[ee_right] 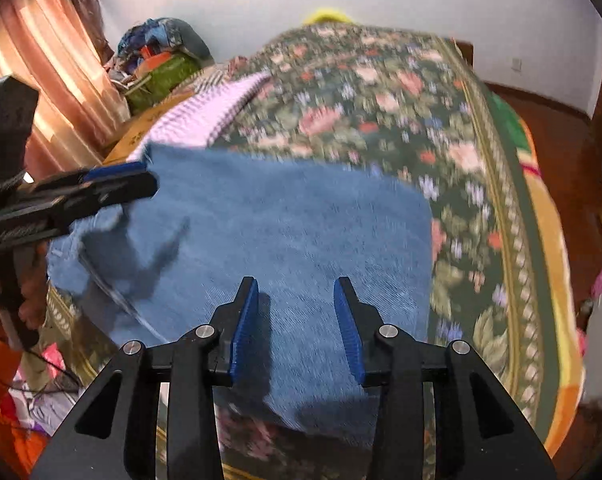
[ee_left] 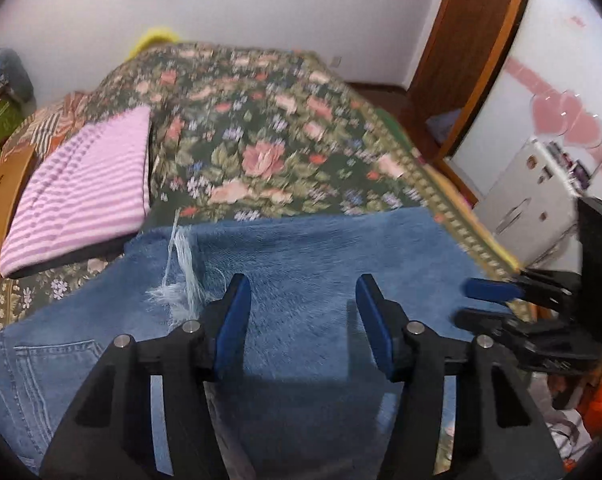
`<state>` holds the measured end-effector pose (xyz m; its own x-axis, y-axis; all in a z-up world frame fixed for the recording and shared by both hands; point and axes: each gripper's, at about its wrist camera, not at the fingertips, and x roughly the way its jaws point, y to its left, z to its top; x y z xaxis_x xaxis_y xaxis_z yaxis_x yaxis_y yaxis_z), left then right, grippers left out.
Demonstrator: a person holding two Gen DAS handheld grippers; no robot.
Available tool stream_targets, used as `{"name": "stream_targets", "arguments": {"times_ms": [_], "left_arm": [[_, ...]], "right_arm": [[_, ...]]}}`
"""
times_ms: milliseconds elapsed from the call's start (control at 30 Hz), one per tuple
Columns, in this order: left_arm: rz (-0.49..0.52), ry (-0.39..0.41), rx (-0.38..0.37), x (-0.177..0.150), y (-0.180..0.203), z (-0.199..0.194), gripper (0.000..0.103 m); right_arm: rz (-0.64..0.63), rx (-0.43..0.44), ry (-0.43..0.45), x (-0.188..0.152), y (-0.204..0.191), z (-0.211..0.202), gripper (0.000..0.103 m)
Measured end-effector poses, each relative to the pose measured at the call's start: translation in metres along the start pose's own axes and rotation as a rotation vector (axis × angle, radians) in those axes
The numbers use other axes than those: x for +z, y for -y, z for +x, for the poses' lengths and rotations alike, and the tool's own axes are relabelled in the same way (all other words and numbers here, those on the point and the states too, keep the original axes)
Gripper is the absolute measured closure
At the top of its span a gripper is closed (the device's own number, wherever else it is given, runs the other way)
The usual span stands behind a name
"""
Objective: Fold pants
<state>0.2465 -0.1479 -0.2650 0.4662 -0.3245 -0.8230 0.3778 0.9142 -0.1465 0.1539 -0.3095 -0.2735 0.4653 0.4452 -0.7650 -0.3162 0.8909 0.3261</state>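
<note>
Below us in the left wrist view, the jeans [ee_left: 301,264] lie spread flat on the floral bedspread [ee_left: 261,128], blue denim with a frayed rip [ee_left: 181,280] and a back pocket [ee_left: 57,354] at the near left edge. Our left gripper [ee_left: 301,304] hangs over the jeans with its blue-padded fingers spread apart, holding nothing. Beyond the jeans' far left corner rests a pink striped pillow [ee_left: 85,188]. Our right gripper [ee_left: 497,300] shows side-on at the jeans' right edge.

From the right wrist view, the right gripper [ee_right: 296,312] hovers above the jeans [ee_right: 281,232], its fingers apart and empty. The left gripper [ee_right: 113,184] reaches in over the jeans' far left corner. Past that corner sits the pillow [ee_right: 205,120], the bedspread [ee_right: 421,112] stretching beyond.
</note>
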Motion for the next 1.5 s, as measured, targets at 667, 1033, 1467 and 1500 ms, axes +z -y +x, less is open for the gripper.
{"name": "stream_targets", "arguments": {"times_ms": [667,1033,1467,1500], "left_arm": [[0.035,-0.068,0.066,-0.04,-0.017,-0.002,0.036],[-0.051,0.063,0.181,-0.062,-0.053,-0.084,0.036],[-0.517,0.096,0.361,-0.162,-0.185,-0.185,0.021],[-0.561,0.089,0.336,-0.172,-0.191,-0.185,0.021]], "right_arm": [[0.003,0.002,0.003,-0.026,0.012,-0.02,0.062],[-0.057,-0.015,0.015,-0.005,-0.015,-0.028,0.059],[-0.291,0.126,0.172,0.049,-0.105,-0.024,0.046],[-0.299,0.14,0.167,0.052,-0.112,-0.02,0.046]]}}
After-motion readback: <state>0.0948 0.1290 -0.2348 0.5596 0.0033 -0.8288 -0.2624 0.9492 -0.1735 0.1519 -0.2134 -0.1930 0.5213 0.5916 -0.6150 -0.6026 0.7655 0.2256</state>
